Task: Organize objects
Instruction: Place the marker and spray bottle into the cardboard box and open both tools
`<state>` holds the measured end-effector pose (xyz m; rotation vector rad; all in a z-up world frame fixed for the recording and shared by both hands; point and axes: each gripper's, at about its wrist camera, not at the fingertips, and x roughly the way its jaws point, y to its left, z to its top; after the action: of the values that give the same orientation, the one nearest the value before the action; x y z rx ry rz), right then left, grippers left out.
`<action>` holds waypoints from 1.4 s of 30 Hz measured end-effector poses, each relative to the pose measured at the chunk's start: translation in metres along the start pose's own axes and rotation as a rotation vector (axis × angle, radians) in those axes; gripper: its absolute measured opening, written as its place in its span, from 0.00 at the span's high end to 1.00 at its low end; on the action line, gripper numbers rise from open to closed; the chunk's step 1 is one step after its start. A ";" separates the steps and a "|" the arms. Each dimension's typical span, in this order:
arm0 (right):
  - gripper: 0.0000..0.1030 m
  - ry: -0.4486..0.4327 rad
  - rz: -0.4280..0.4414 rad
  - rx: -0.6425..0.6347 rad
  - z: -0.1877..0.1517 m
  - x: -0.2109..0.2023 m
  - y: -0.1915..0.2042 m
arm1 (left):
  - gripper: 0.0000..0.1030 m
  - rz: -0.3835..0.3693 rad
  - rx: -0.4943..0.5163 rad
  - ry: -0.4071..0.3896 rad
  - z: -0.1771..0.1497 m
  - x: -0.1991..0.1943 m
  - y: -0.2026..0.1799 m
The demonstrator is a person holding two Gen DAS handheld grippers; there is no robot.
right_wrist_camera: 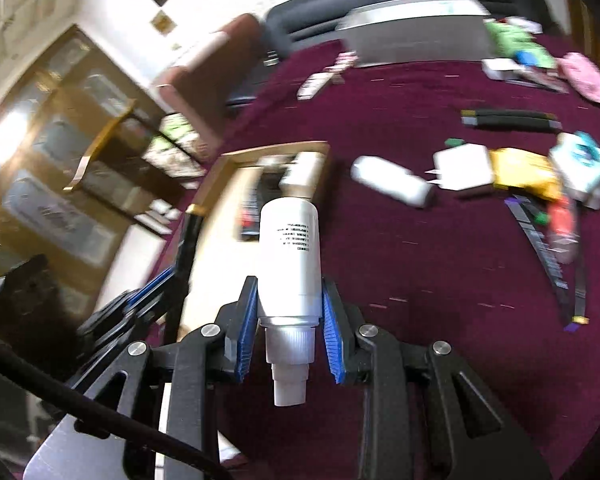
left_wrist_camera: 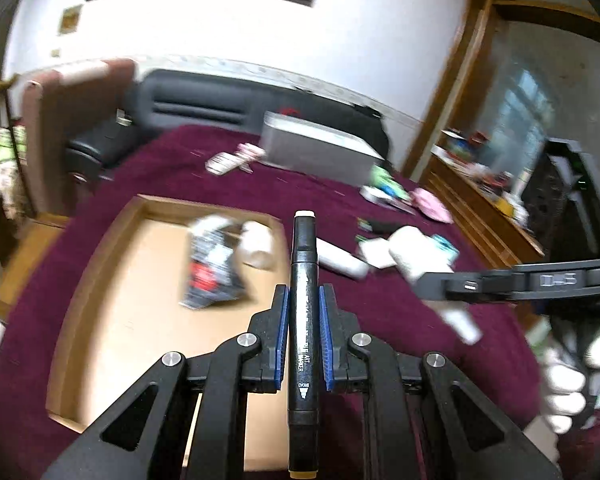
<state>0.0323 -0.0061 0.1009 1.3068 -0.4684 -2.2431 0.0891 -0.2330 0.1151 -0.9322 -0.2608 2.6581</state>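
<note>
The black art marker (left_wrist_camera: 303,320) is clamped lengthwise between the jaws of the left gripper (left_wrist_camera: 303,336), its pale cap pointing forward and its body raised over the near right part of the cardboard tray (left_wrist_camera: 100,280). The white bottle (right_wrist_camera: 290,256) is clamped at its shoulder by the jaws of the right gripper (right_wrist_camera: 290,340), nozzle end toward the camera, held above the burgundy bench (right_wrist_camera: 420,280) just right of the tray.

Progress, as a judgement: the task is early to midway. The tray already holds a black-and-red packet (left_wrist_camera: 212,268) and a pale item beside it (too blurred to identify). Two items are in transit. Still loose on the bench: a second white bottle (right_wrist_camera: 392,180), a white charger block (right_wrist_camera: 464,168), a yellow packet (right_wrist_camera: 524,172), dark markers (right_wrist_camera: 512,118), a pink item (right_wrist_camera: 588,80) and several small boxes further back.

Clearances: the tray floor is mostly bare on its near and left side, giving ample room for both items. The raised tray wall must be cleared on entry. The two grippers are near each other, so staggered placement appears advisable. A grey box (left_wrist_camera: 320,148) stands well beyond the tray.
</note>
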 end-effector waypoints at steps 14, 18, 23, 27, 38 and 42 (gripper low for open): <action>0.73 0.141 0.120 0.185 0.069 0.151 0.046 | 0.89 0.190 -0.014 0.134 0.042 0.088 0.105; 0.73 0.157 0.099 0.227 0.081 0.182 0.046 | 0.89 0.195 -0.031 0.182 0.047 0.114 0.121; 0.73 0.169 0.057 0.250 0.098 0.213 0.047 | 0.89 0.190 -0.048 0.211 0.047 0.129 0.131; 0.73 0.168 0.015 0.240 0.108 0.232 0.050 | 0.89 0.182 -0.058 0.227 0.046 0.136 0.134; 0.73 0.165 -0.029 0.236 0.113 0.247 0.045 | 0.89 0.195 -0.098 0.246 0.043 0.149 0.149; 0.73 0.162 -0.037 0.231 0.113 0.247 0.046 | 0.89 0.203 -0.133 0.237 0.044 0.147 0.155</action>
<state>-0.1578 -0.1809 0.0046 1.6107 -0.6629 -2.1388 -0.0830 -0.3293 0.0221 -1.3713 -0.3042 2.7005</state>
